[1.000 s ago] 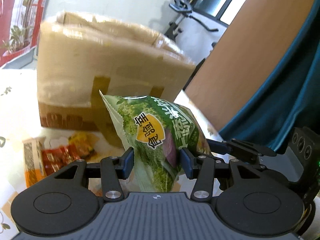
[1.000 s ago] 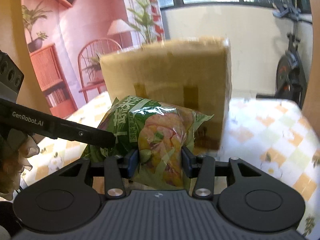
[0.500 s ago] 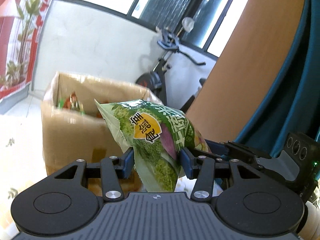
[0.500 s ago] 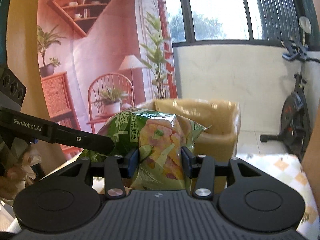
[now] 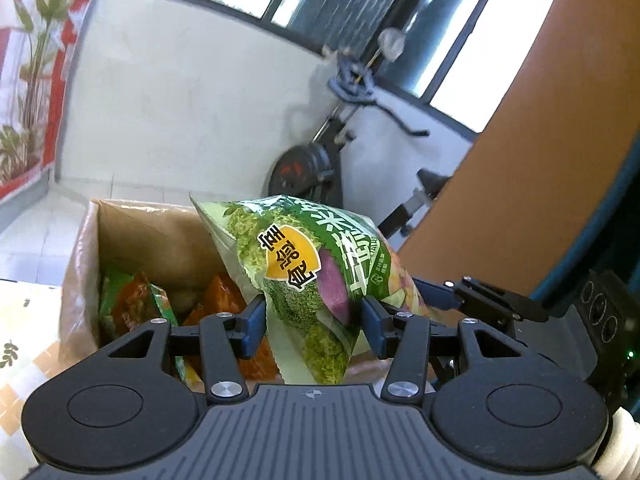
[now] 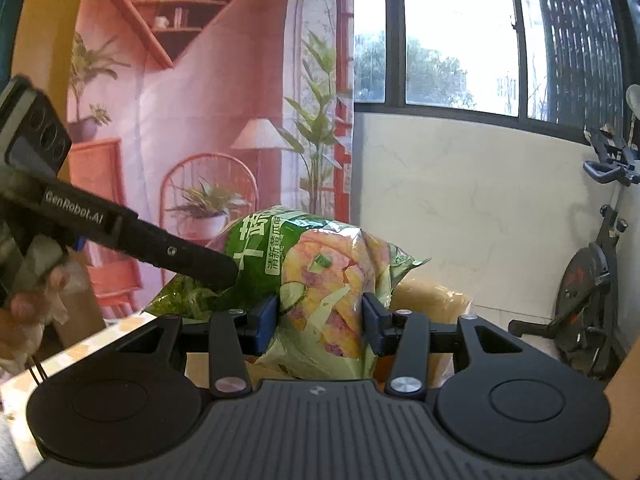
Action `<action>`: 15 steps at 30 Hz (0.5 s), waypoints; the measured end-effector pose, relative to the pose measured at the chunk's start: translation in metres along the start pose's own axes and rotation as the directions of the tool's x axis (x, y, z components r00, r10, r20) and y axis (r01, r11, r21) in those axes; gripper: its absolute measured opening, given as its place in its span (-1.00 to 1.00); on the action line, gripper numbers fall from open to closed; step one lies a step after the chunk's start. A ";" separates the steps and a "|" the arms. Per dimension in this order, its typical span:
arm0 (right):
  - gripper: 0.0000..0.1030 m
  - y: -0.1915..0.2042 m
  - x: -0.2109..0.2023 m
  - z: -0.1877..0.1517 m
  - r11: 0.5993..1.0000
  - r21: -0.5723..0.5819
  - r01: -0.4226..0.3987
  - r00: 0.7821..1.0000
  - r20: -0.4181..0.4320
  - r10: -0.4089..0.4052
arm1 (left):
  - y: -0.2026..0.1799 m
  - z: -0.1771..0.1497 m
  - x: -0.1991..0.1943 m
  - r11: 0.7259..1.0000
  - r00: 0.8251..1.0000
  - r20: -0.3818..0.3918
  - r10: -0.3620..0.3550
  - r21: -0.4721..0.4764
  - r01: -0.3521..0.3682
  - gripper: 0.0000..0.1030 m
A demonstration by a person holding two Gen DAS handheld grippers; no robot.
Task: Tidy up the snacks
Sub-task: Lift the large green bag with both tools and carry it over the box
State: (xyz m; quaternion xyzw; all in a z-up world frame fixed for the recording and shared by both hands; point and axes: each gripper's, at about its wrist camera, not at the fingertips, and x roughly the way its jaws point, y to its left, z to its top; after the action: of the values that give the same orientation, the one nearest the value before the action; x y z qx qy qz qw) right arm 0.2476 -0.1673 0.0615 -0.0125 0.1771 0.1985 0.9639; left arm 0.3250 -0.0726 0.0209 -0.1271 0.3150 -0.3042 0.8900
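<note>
The green snack bag [image 5: 304, 276] is clamped at frame centre by the left gripper [image 5: 314, 318] and right gripper [image 6: 320, 322]. The open cardboard box [image 5: 132, 236] is seen lower left.

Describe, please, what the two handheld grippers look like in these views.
Both the left gripper and the right gripper are matte black: a ribbed base plate, two round discs, silver screws and blue finger pads. From the right wrist camera, the left gripper's side reads "GenRobot.AI" in white.
</note>
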 end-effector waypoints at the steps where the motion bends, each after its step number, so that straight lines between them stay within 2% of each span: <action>1: -0.08 -0.006 0.011 0.002 1.000 -0.005 0.012 1.000 -0.015 -0.012 | 0.005 0.005 0.011 1.000 1.000 -0.025 -0.002 -0.003 0.002 0.02; 5: -0.08 -0.029 0.049 -0.004 1.000 0.012 0.022 0.996 -0.087 -0.021 | 0.019 0.015 0.054 0.999 0.995 -0.096 0.033 -0.009 -0.034 0.02; 10: -0.08 -0.051 0.088 -0.014 0.994 0.084 0.066 0.981 -0.188 -0.049 | 0.026 0.022 0.095 0.997 0.984 -0.166 0.064 -0.025 -0.069 0.03; 15: -0.08 -0.070 0.106 -0.022 0.992 0.100 0.078 0.966 -0.254 -0.051 | 0.035 0.020 0.123 0.992 0.965 -0.250 0.083 -0.071 -0.104 0.03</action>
State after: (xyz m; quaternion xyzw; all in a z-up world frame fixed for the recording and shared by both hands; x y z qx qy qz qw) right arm 0.3586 -0.1931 0.0010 0.0094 0.3074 0.1539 0.9390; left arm 0.4294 -0.1207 -0.0379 -0.1104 0.4414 -0.2619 0.8511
